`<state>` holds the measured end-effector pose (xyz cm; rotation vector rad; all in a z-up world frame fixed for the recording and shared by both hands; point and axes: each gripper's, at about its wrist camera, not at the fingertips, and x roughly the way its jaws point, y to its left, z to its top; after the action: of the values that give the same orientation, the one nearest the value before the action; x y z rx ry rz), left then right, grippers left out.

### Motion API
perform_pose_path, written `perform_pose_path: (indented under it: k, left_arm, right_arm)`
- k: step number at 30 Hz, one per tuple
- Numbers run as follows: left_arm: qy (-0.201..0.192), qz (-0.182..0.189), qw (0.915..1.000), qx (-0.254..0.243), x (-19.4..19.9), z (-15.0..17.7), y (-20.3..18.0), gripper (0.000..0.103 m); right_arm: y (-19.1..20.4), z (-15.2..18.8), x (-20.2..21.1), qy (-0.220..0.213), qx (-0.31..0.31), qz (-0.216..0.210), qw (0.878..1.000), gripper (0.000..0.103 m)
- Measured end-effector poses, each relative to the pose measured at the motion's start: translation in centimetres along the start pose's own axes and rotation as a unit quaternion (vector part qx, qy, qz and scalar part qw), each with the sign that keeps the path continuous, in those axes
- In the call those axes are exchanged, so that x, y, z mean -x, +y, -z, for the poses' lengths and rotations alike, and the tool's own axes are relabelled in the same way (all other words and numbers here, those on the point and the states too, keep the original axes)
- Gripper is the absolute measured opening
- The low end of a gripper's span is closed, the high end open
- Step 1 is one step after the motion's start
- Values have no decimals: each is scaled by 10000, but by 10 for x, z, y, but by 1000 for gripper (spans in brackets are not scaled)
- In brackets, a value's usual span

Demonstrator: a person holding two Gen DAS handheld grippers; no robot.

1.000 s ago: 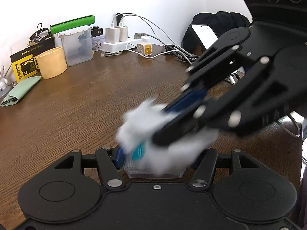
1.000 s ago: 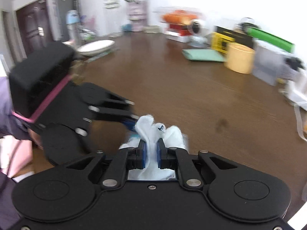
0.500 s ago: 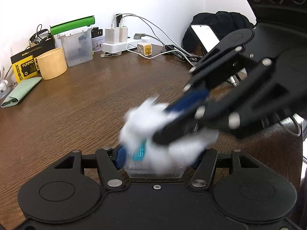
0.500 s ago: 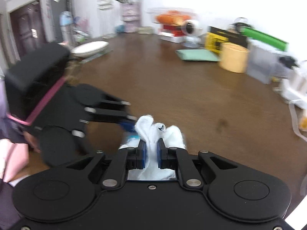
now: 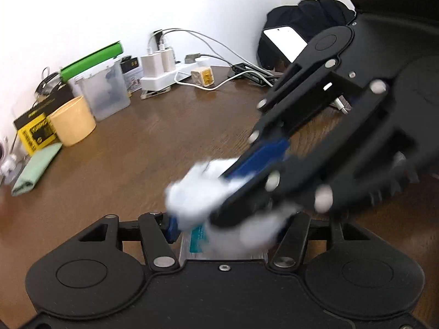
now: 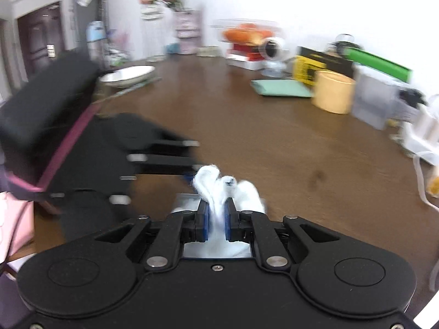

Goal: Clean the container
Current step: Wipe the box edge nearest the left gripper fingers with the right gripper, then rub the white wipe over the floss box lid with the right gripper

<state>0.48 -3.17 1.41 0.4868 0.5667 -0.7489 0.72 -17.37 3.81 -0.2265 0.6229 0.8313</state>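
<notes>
My left gripper [image 5: 223, 231] is shut on a small clear plastic container [image 5: 192, 250] with a teal label, held low over the wooden table. My right gripper [image 6: 216, 216] is shut on a white cloth [image 6: 219, 189] and presses it onto the container [image 6: 186, 200]. In the left wrist view the right gripper [image 5: 241, 186] reaches in from the right, and the blurred cloth [image 5: 192, 192] covers most of the container's top. The left gripper also shows in the right wrist view [image 6: 189, 175], at the left.
At the table's back stand a yellow cup [image 5: 72, 124], a clear box with a green lid [image 5: 105, 93], a yellow-black box [image 5: 34, 128], a green cloth [image 5: 37, 172], a power strip with chargers and cables [image 5: 170, 71], and a phone [image 5: 285, 41]. A white bowl [image 6: 127, 75] sits far left.
The right gripper has shifted with the cloth over the container, moving leftward and up in the left wrist view. Both views have swung slightly. Both grips are unchanged.
</notes>
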Motion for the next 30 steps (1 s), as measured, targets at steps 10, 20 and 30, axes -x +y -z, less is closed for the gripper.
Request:
perform_pose_path:
  k: [10,20,30]
  left_arm:
    - [-235,-409,9971,-602,-8,0,-8,58]
    - [-356,-560,9948,-773,-10,0,-18,58]
    - [-474,-457,9945,-813,-7,3,-20,58]
  right_arm:
    - [-33,6,-2,-148,-286,485,9983,11]
    - [-42,3,-4,-294,-106,846,9959,11]
    - [-19,6,5,-352,58,155,9992,11]
